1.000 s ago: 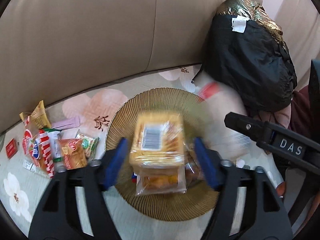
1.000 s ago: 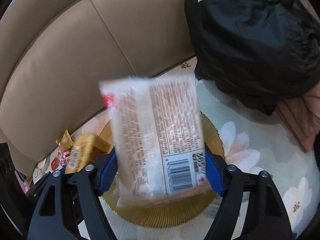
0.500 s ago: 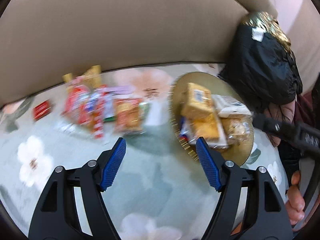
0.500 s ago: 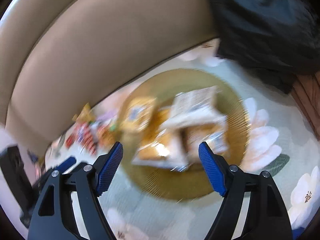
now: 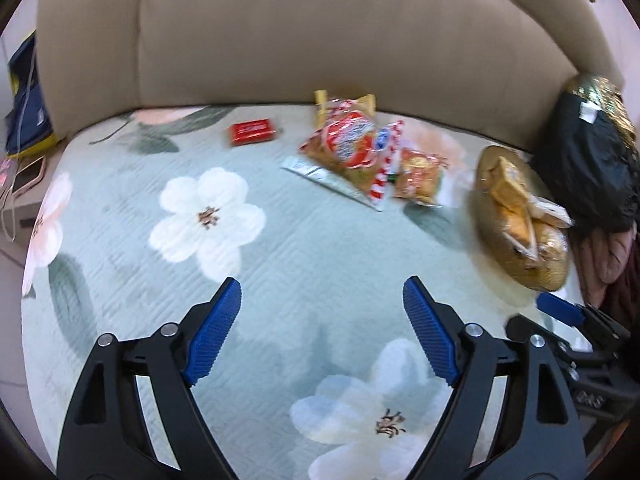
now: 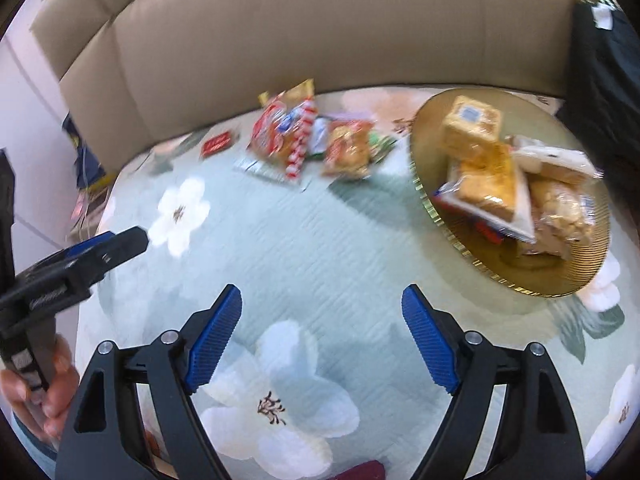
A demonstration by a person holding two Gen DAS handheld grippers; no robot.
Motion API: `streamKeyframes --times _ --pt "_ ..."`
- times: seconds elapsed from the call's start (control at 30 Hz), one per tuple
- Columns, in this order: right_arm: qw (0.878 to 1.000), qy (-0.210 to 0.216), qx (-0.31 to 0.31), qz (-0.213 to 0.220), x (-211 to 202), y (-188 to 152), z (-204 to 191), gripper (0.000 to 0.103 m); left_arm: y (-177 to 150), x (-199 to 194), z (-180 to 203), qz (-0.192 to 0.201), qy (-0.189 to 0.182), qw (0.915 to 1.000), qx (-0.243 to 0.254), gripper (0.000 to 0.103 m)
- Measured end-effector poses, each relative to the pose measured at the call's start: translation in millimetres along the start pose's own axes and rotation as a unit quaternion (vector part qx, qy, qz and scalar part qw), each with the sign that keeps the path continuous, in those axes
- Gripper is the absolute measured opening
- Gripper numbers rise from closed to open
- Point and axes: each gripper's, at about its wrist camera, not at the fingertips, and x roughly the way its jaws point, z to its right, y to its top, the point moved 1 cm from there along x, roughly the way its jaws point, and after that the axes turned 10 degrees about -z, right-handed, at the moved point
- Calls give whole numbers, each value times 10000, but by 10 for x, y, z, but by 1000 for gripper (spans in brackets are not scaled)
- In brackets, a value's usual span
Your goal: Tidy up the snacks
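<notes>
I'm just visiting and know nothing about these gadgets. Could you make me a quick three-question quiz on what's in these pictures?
1. True or false: the right gripper is holding a snack.
2. Where do the bread packets lie?
A. on the gold plate
B. on the sofa back
C. in the black bag
3. Fill in: the small flat packet lying alone, left of the loose snack pile, is coloured ____.

Key: 1 false, its jaws are wide open and empty, like the left gripper; 2 A; 3 red.

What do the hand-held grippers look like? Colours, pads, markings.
Both match. The left hand-held gripper and right hand-held gripper have black plastic triangular-cutout fingers, ribbed blue pads and silver pivot screws. The right one's body shows pale lettering, too blurred to read. A bare hand grips the left handle.
</notes>
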Motion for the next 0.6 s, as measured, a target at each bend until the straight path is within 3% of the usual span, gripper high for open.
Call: streamKeyframes --times 0.1,0.6 --pt "9998 -177 -89 56 14 -46 -42 90 -34 42 -23 -22 -121 9999 -64 83" --pt "9996 -203 36 -197 181 -117 -31 91 -90 140 34 -69 -154 9999 20 85"
